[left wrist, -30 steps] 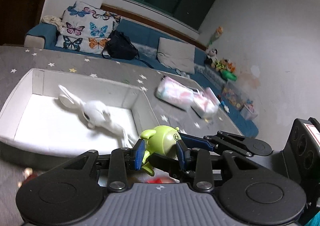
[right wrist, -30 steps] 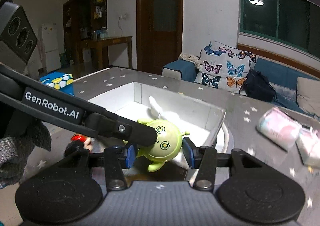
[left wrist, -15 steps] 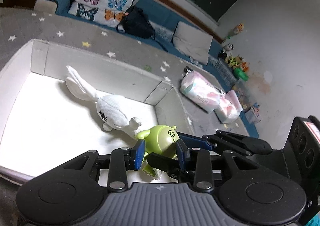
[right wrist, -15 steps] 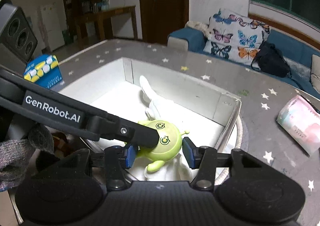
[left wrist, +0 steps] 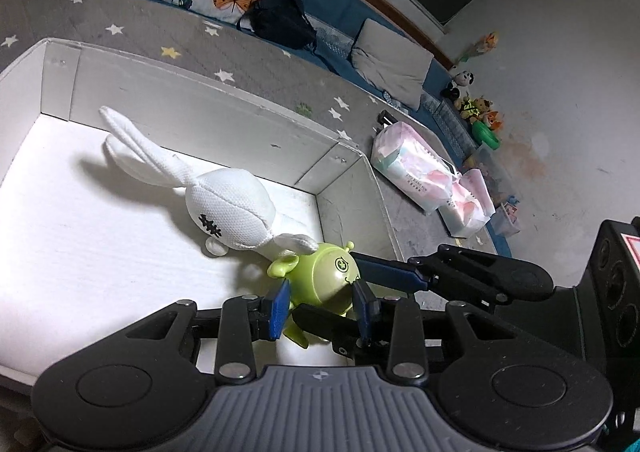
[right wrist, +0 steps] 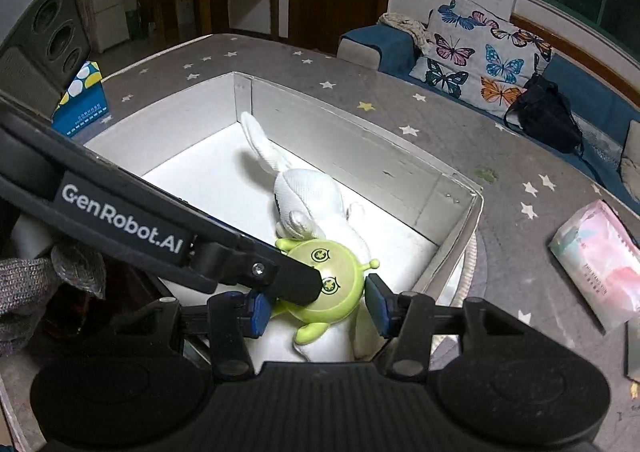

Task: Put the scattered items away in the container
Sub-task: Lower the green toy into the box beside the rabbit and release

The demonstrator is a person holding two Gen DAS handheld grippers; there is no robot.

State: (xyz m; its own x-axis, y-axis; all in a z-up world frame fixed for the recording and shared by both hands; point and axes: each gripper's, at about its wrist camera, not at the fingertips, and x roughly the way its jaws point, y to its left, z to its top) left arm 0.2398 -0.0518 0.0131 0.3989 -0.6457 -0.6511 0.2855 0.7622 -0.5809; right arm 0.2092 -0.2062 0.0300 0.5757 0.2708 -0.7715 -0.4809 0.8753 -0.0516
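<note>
A green alien toy (left wrist: 327, 281) (right wrist: 332, 284) is held over the near right corner of the white box (left wrist: 256, 124) (right wrist: 360, 140). My left gripper (left wrist: 320, 306) is shut on the toy's sides. My right gripper (right wrist: 316, 308) also brackets the toy, with both pads against it. Each gripper's finger crosses the other's view. A white plush rabbit (left wrist: 224, 204) (right wrist: 308, 196) lies inside the box, just beyond the toy.
The box stands on a grey star-patterned table (left wrist: 248, 64) (right wrist: 440, 120). Two pink tissue packs (left wrist: 416, 176) (right wrist: 596, 256) lie to the right of the box. A blue carton (right wrist: 82, 100) sits at the table's left edge. A sofa with butterfly cushions (right wrist: 480, 52) is behind.
Both grippers have carried the green toy forward from outside the box's near wall to over the inside, and lower, close to the rabbit.
</note>
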